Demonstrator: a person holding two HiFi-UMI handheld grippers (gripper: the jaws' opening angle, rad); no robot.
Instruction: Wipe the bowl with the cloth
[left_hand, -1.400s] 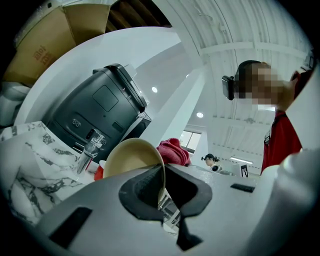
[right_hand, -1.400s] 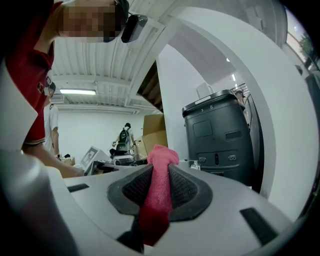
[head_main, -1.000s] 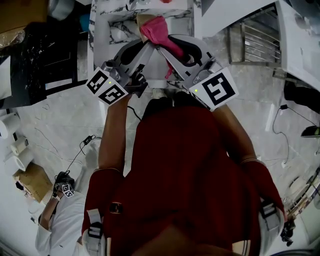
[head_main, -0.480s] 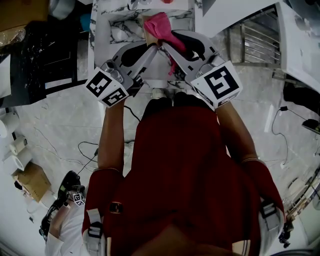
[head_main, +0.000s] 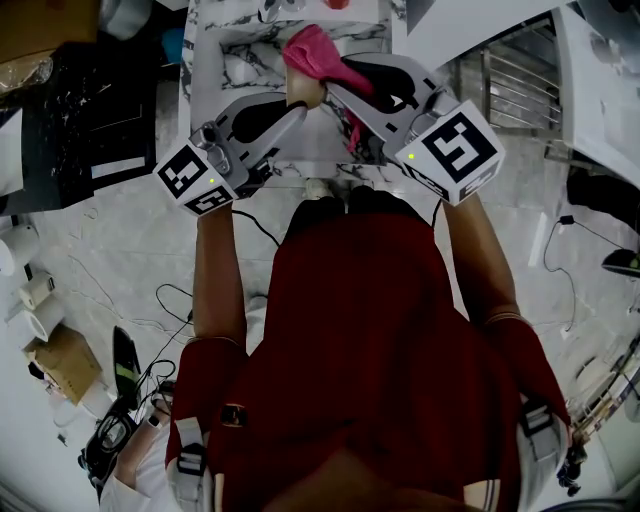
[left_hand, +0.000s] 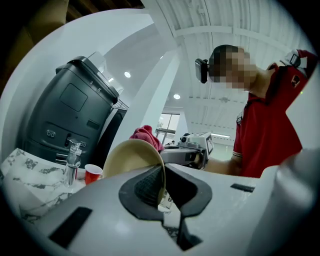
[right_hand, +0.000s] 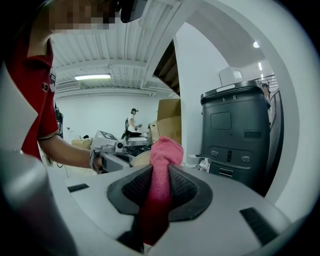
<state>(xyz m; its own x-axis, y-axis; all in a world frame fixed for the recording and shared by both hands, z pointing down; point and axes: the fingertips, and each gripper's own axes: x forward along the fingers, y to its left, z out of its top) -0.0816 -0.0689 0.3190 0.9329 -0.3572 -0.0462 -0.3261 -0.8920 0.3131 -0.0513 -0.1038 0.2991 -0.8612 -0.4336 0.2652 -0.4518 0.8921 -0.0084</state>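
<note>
A cream bowl (left_hand: 131, 157) is held up on edge, its rim pinched in my left gripper (left_hand: 161, 192), which is shut on it. In the head view only a tan sliver of the bowl (head_main: 304, 94) shows between the two grippers. My right gripper (right_hand: 159, 192) is shut on a pink cloth (right_hand: 161, 175). The bunched pink cloth (head_main: 315, 52) presses against the bowl's upper side, above my left gripper (head_main: 300, 102) and ahead of my right gripper (head_main: 338, 78). In the left gripper view the cloth (left_hand: 146, 136) peeks over the bowl's far rim.
A marble counter (head_main: 225, 70) lies under both grippers. A red cup (left_hand: 92, 173) and a chrome tap (left_hand: 73, 161) stand on it. A dark grey machine (left_hand: 70, 117) rises behind them. A metal rack (head_main: 515, 85) stands at the right; cables cross the floor (head_main: 150, 305).
Both grippers have moved forward over the counter with the bowl and cloth. The cloth has shifted up along the bowl. A person at the lower left has moved out of sight.
</note>
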